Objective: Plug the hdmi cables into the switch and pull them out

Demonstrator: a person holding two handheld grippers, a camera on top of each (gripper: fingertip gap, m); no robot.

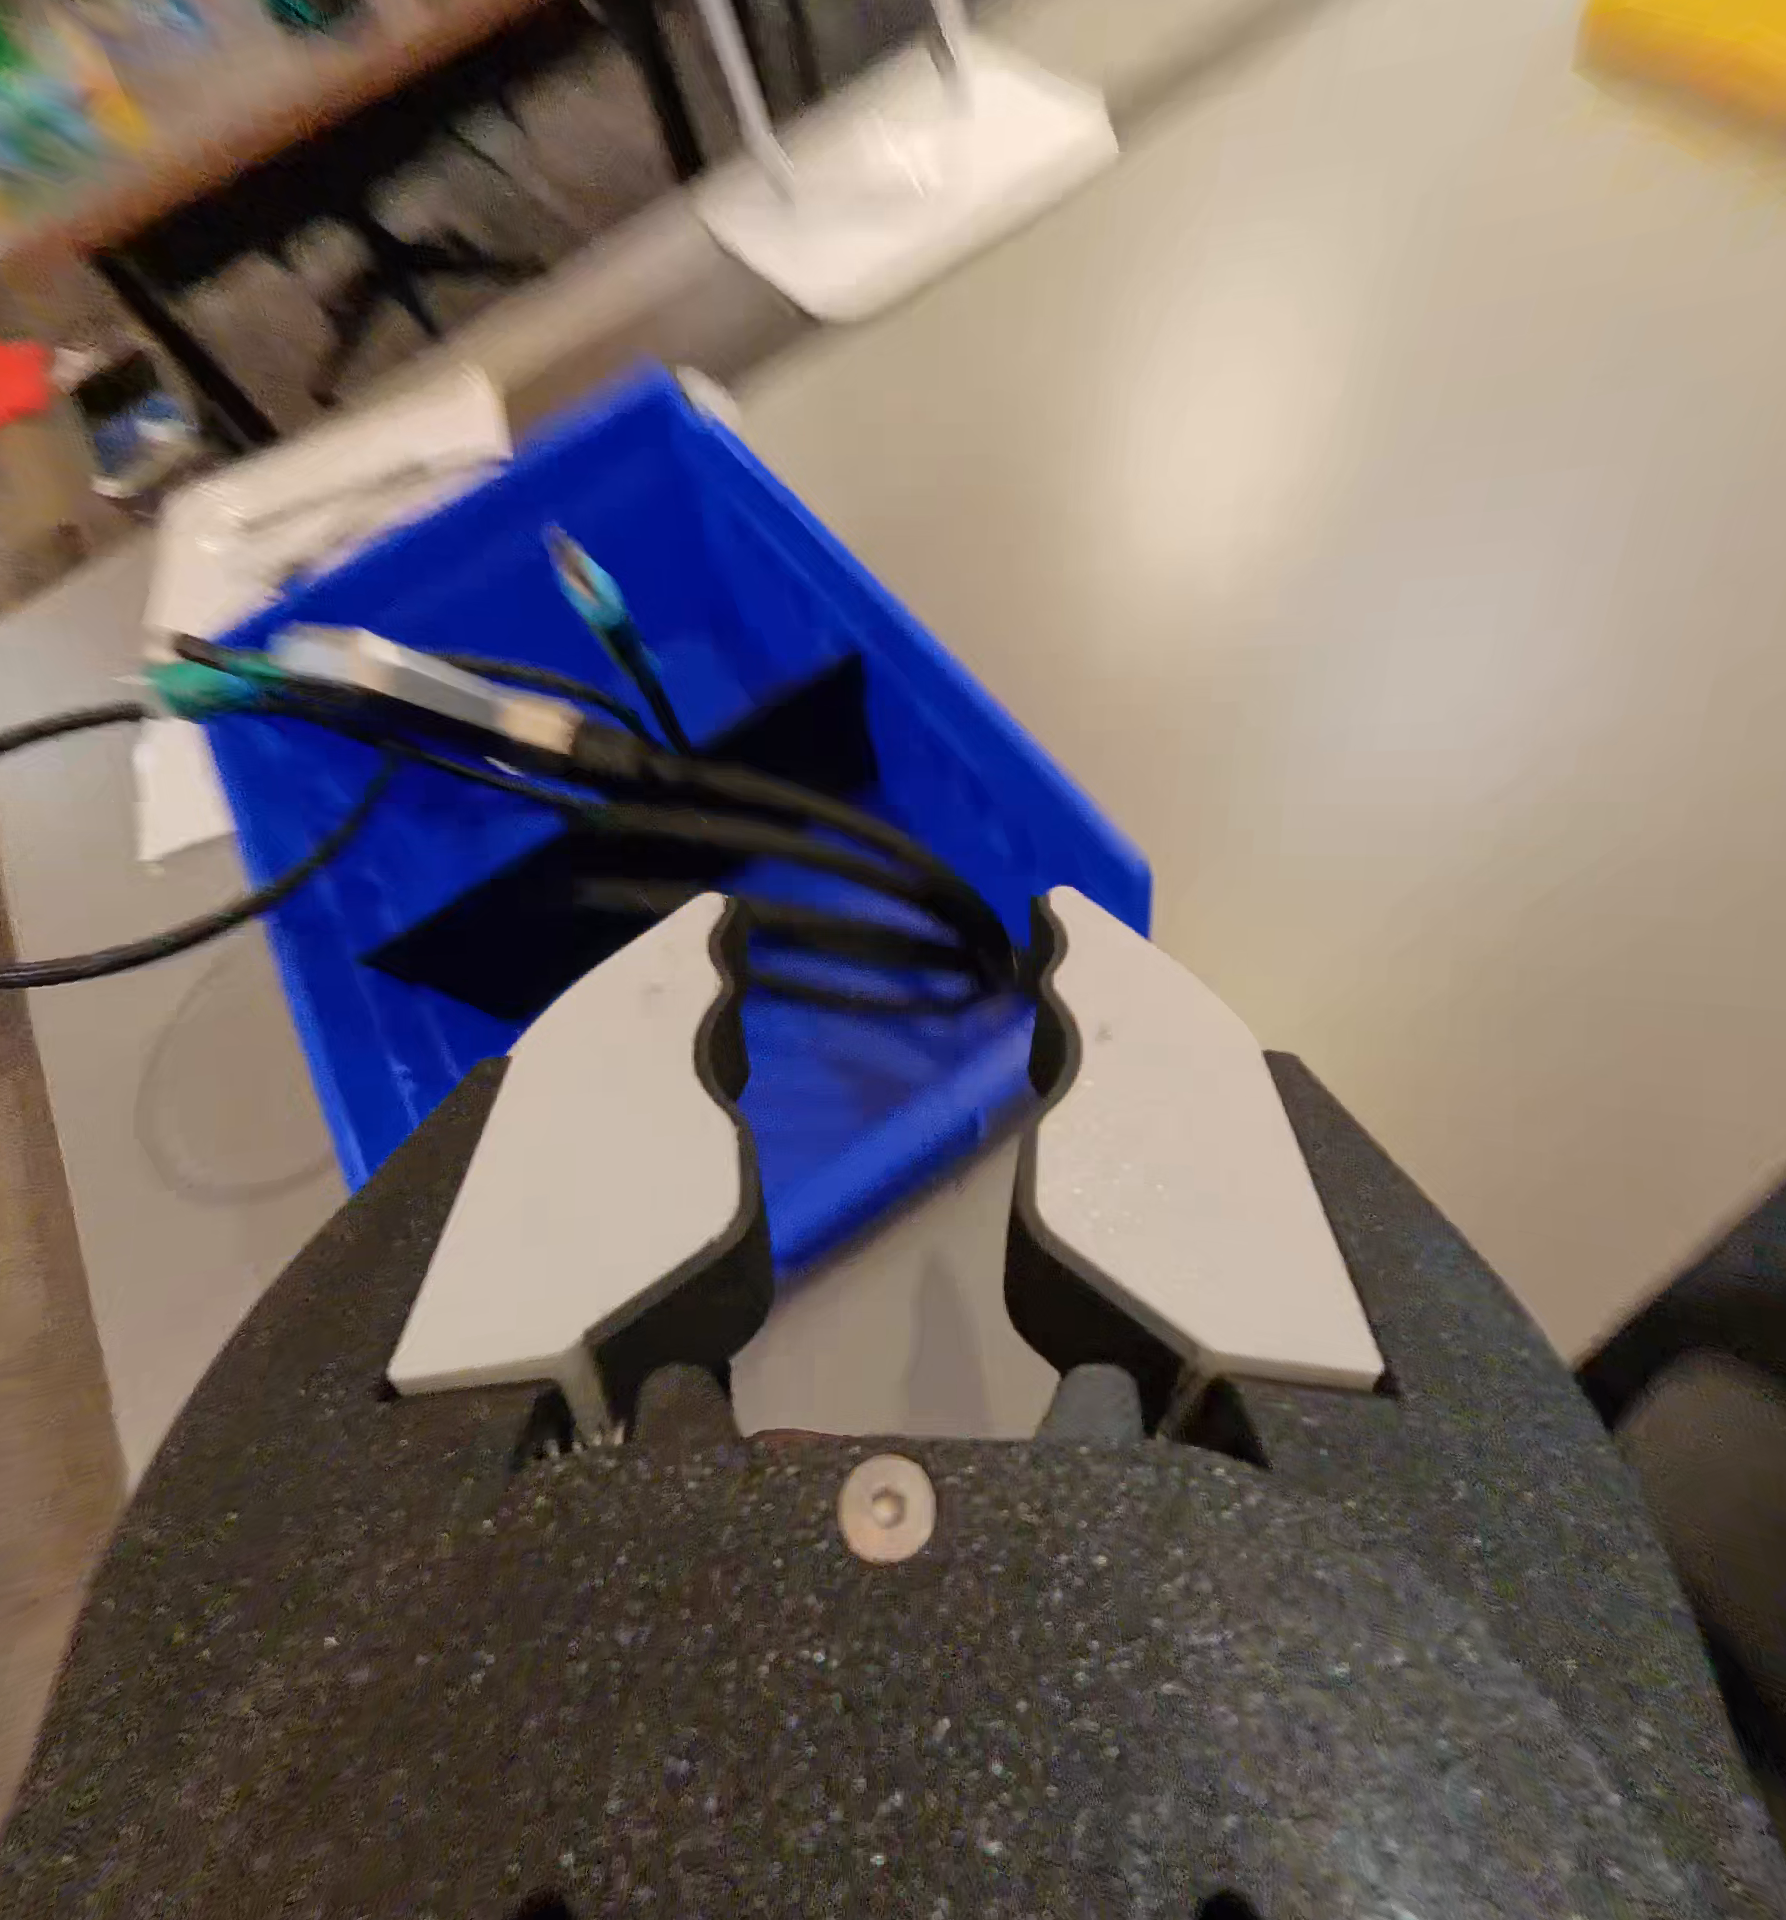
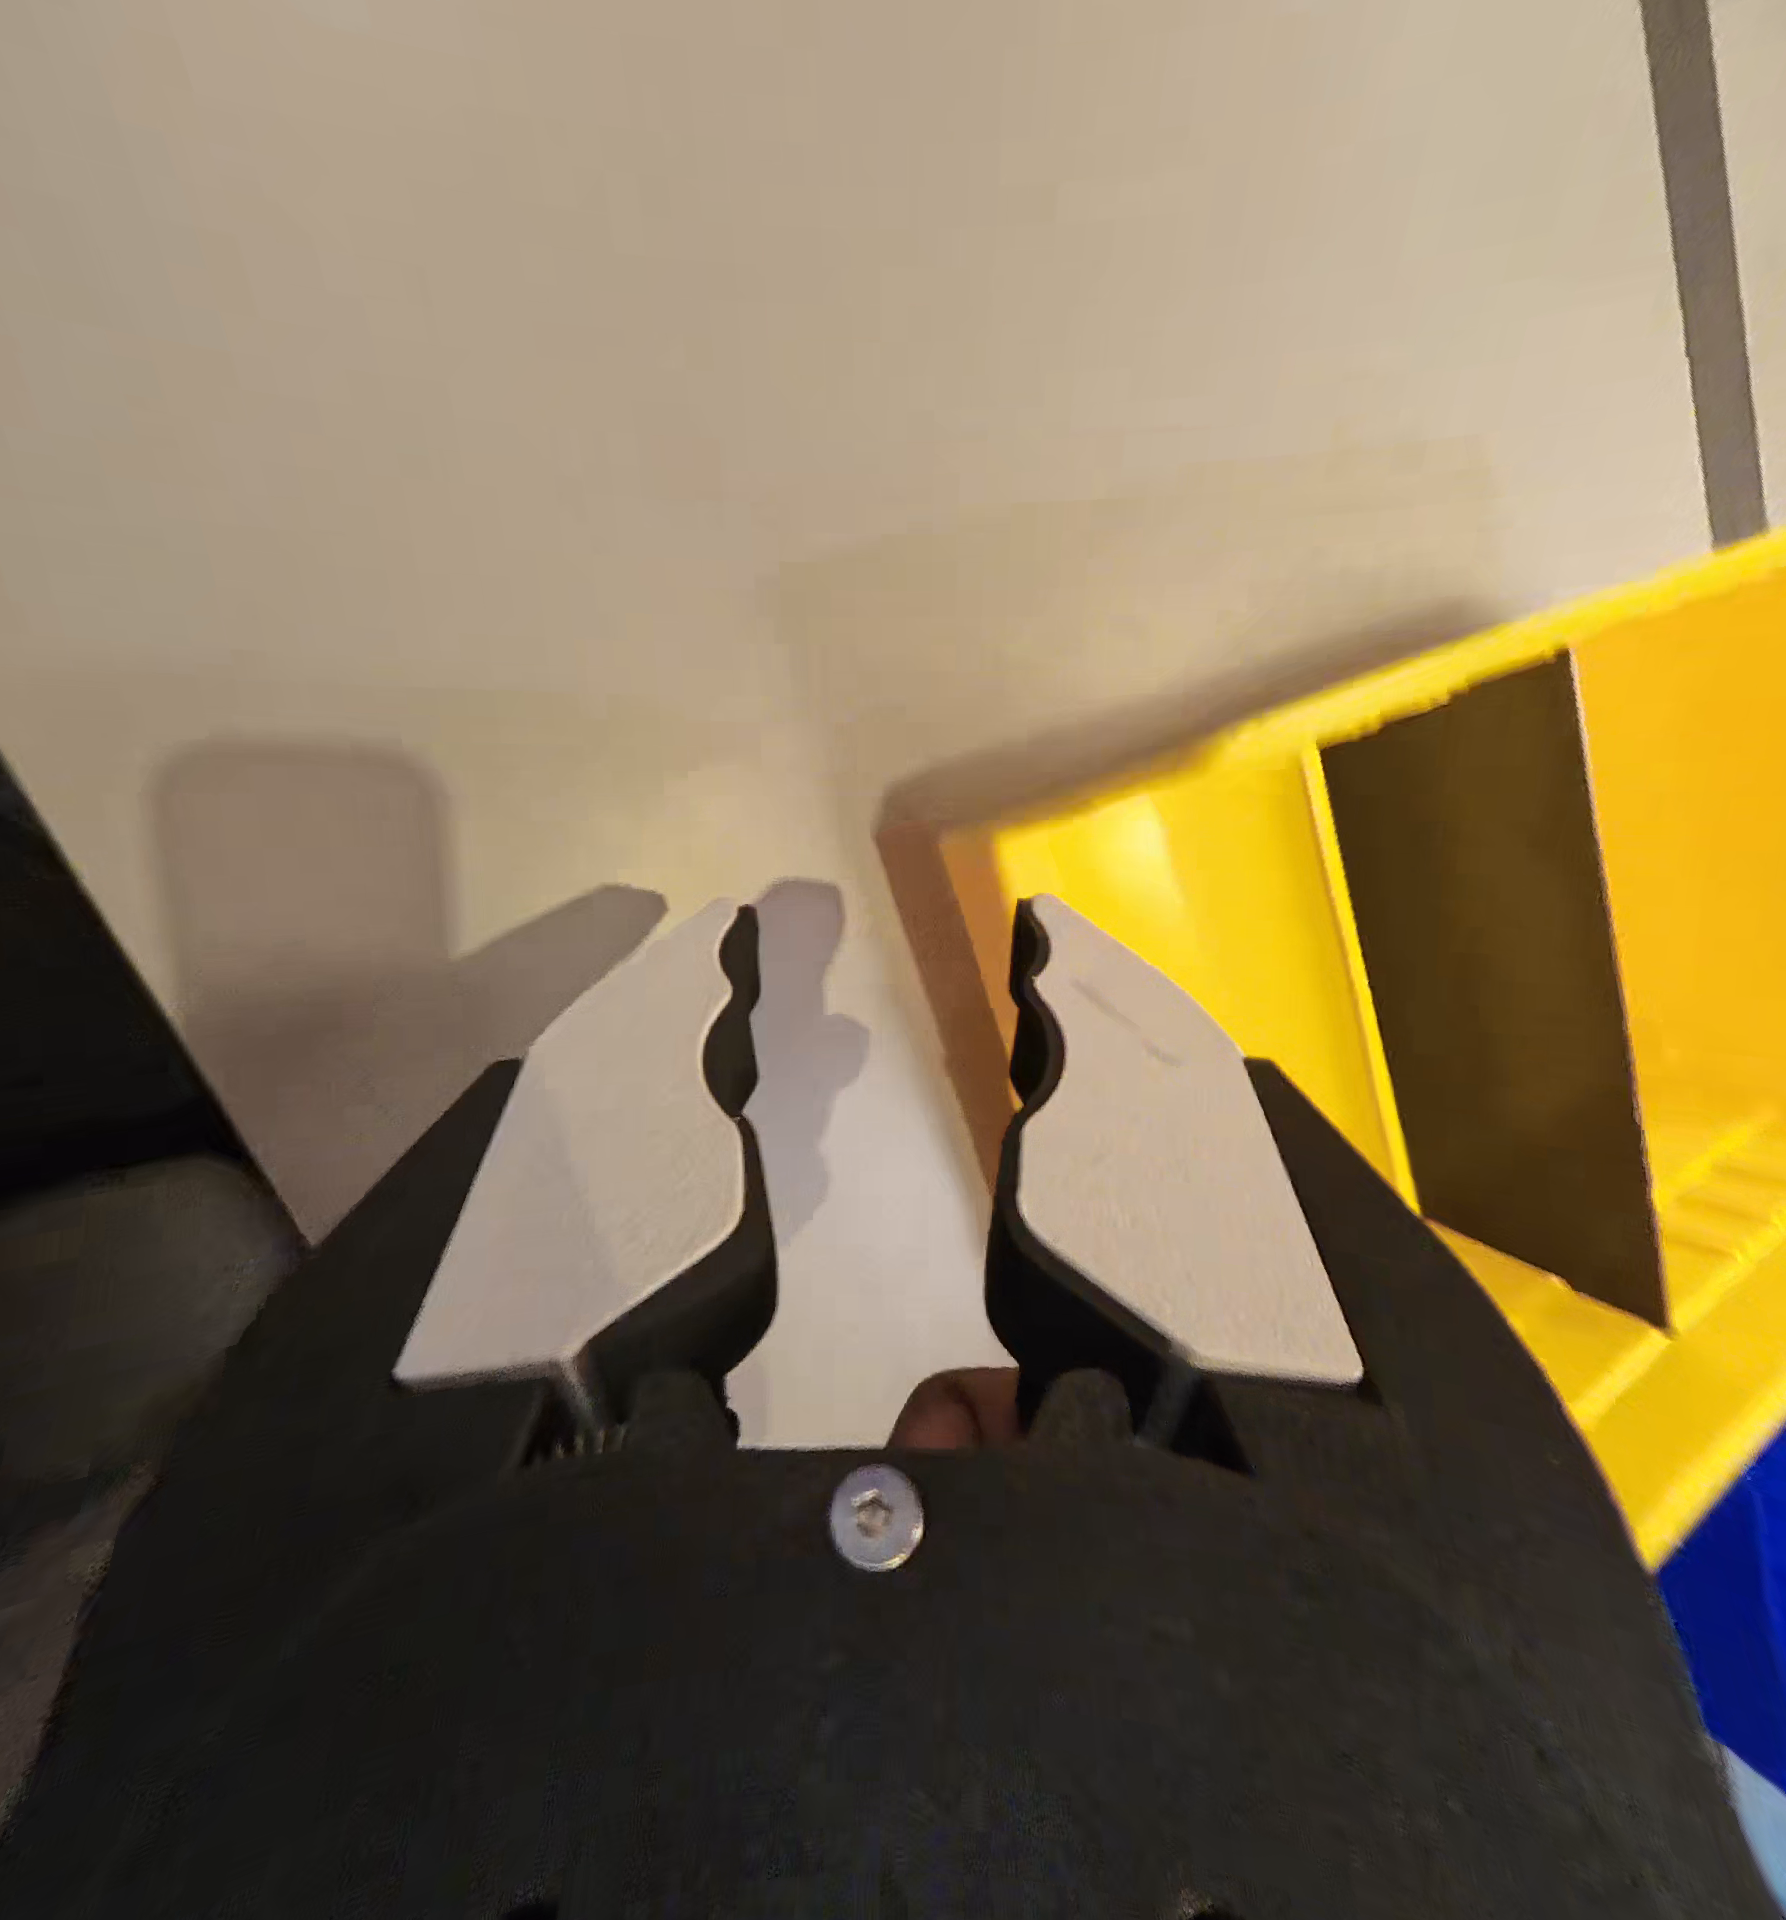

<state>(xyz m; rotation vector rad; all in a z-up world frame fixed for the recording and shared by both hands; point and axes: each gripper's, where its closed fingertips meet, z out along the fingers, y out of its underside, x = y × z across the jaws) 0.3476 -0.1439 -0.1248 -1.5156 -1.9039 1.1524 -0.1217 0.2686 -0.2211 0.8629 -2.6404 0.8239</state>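
**Both grippers gaping, cables bunched in the blue bin**

Left wrist view, far left: a loose black cable (image 1: 141, 935) loops over the pale table (image 1: 1388, 623) and off the edge. Just right of it sits the blue bin (image 1: 868, 644), tilted in frame, white papers (image 1: 328, 499) at its far corner. Inside the bin lies a bundle of black hdmi cables (image 1: 764, 821), teal-tipped plugs fanning up and out to the left, one silver connector (image 1: 432, 691) among them. Whether a switch is in there, cannot tell; the picture is smeared with motion. A black divider (image 1: 795, 727) crosses the bin floor.

The left gripper (image 1: 884, 935) hangs over the near end of the bin, jaws spread wide, gripping nothing. The cable bundle runs through the gap close to the right fingertip (image 1: 1086, 935); actual contact is impossible to judge.

Over to the right wrist view: the right gripper (image 2: 884, 935) is just as wide apart and empty, above bare table (image 2: 660, 416), its shadow below. To its right stands a yellow bin (image 2: 1699, 790) with a dark divider (image 2: 1491, 987) upright inside, and a blue corner (image 2: 1782, 1621) peeks in at the lower right.
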